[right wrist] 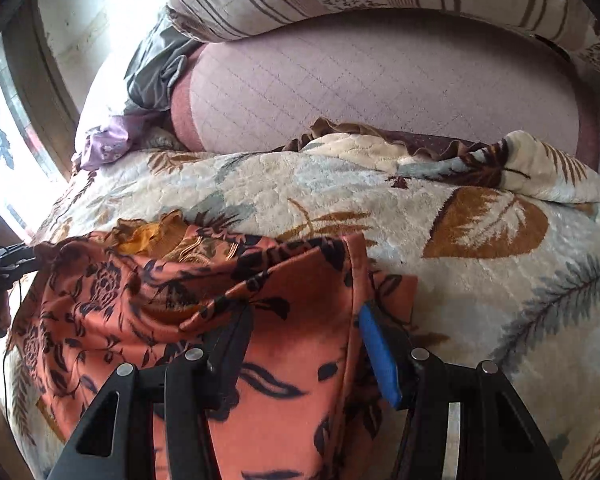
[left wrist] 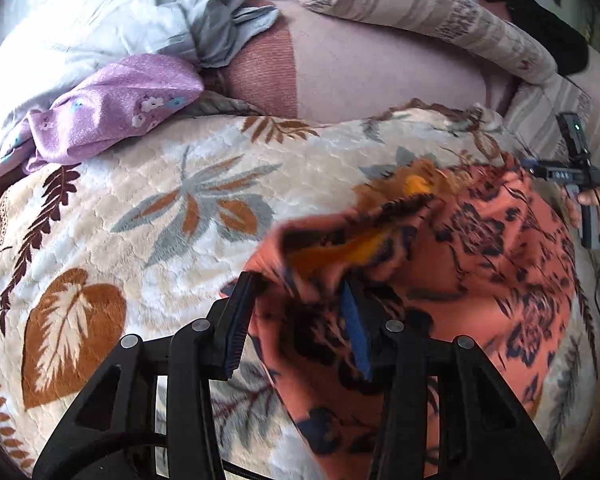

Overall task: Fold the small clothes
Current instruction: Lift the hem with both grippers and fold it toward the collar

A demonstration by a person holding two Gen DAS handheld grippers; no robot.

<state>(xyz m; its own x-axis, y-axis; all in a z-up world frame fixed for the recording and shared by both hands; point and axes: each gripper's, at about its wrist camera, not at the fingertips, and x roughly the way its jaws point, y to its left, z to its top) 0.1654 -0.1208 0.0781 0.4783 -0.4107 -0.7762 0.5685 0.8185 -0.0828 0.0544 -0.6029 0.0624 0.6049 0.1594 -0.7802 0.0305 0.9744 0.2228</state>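
An orange garment with a dark floral print [left wrist: 480,248] lies on a cream leaf-patterned blanket [left wrist: 148,208]; it also shows in the right wrist view [right wrist: 148,296]. A yellow lining shows at its folded edge [left wrist: 340,252]. My left gripper [left wrist: 300,296] is open, with a raised, blurred fold of the garment between its spread fingers. My right gripper [right wrist: 304,320] is open, with the garment's edge lying loose between its fingers. The right gripper also shows at the right edge of the left wrist view [left wrist: 576,172].
A purple floral cloth [left wrist: 112,112] and a grey-blue cloth [left wrist: 212,24] lie at the back left. A striped pillow [left wrist: 440,12] and a pink sheet [left wrist: 380,76] lie behind the blanket. A bright window [right wrist: 8,152] is at the left.
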